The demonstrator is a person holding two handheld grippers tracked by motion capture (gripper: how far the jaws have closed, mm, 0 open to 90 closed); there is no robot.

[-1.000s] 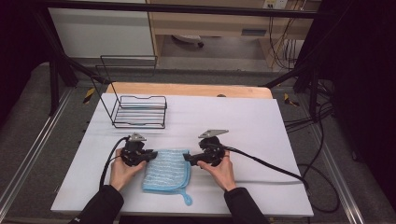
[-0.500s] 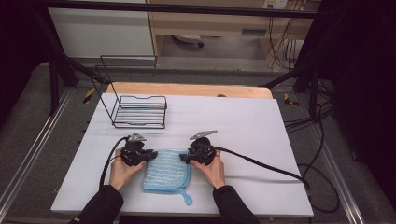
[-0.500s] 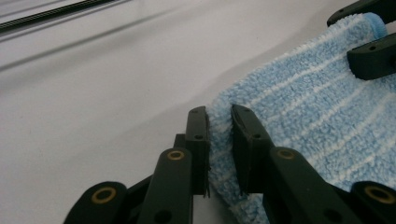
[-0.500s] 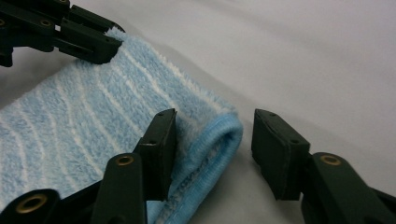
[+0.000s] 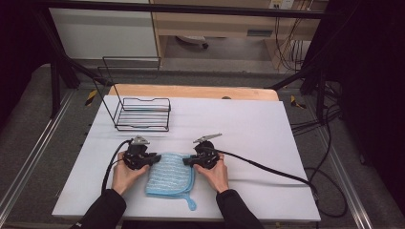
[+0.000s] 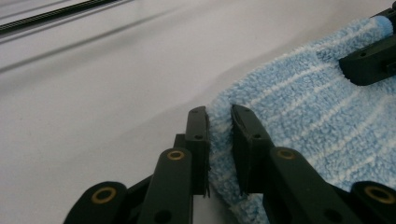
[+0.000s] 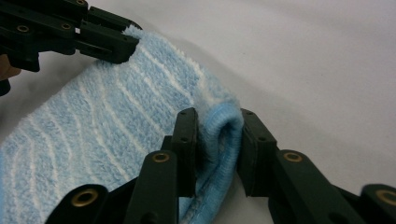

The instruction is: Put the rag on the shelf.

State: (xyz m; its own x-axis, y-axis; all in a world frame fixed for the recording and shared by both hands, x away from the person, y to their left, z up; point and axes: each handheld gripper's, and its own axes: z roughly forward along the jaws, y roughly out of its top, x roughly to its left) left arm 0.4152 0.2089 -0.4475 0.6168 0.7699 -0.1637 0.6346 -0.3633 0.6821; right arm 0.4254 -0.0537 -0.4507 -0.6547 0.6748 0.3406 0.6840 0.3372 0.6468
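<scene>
On the white tabletop, left tongs and right tongs each clamp the striped light-blue terry cloth, its nine- and three-o'clock edges.

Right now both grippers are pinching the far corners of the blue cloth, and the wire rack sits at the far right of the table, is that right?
Not quite. The wire rack sits at the far left of the table, as the high view shows. The rest holds: the left gripper and the right gripper each pinch a far corner of the blue cloth.
</scene>
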